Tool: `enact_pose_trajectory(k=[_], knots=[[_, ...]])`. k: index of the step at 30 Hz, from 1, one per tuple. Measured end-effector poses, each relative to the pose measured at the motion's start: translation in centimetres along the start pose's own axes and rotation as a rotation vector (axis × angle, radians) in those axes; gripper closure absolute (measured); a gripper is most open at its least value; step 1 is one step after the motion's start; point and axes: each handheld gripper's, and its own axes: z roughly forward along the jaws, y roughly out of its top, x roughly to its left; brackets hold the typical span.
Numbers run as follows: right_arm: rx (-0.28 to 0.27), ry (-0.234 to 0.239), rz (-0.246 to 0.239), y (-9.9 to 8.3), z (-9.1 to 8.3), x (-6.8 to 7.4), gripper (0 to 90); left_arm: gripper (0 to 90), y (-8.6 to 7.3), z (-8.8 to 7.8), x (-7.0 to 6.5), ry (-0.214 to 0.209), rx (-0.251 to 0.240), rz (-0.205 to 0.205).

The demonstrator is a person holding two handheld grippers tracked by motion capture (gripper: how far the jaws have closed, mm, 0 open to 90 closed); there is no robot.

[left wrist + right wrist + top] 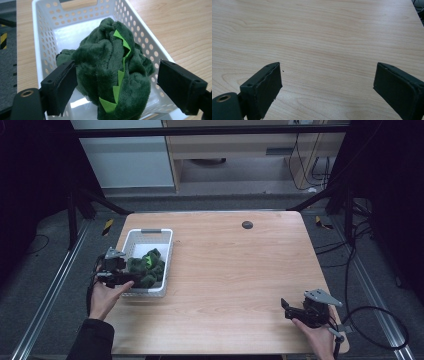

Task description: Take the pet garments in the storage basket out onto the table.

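Plush [110, 75] sits between the jaws of the left claw [115, 85], which stands spread wide: one jaw is at the toy's side, the other well clear of it, so nothing is gripped. It is one soft toy of dark green pile, bunched into a heap, with a row of bright green felt spikes running down its middle fold. It lies in the basket [42, 50], toward the near end, leaving bare white floor at the far end. That basket is a single white plastic one with round holes through its walls and a handle slot in the far wall.

In the high view the left claw [131, 279] reaches over the basket [149, 233] at its near left corner. The basket stands on the desk [235, 270], near its left edge. The right claw [285, 307] is well apart from the basket, at the desk's near right corner, its jaws spread wide over bare wood.
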Motion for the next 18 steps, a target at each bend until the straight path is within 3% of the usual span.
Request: enact_pose_trajectory(k=[18], knots=[[0.015,0.013,0.006,-0.1,0.1,0.0,6.8,15.1,0.5,1.9,0.0,0.013,0.092,0.018]])
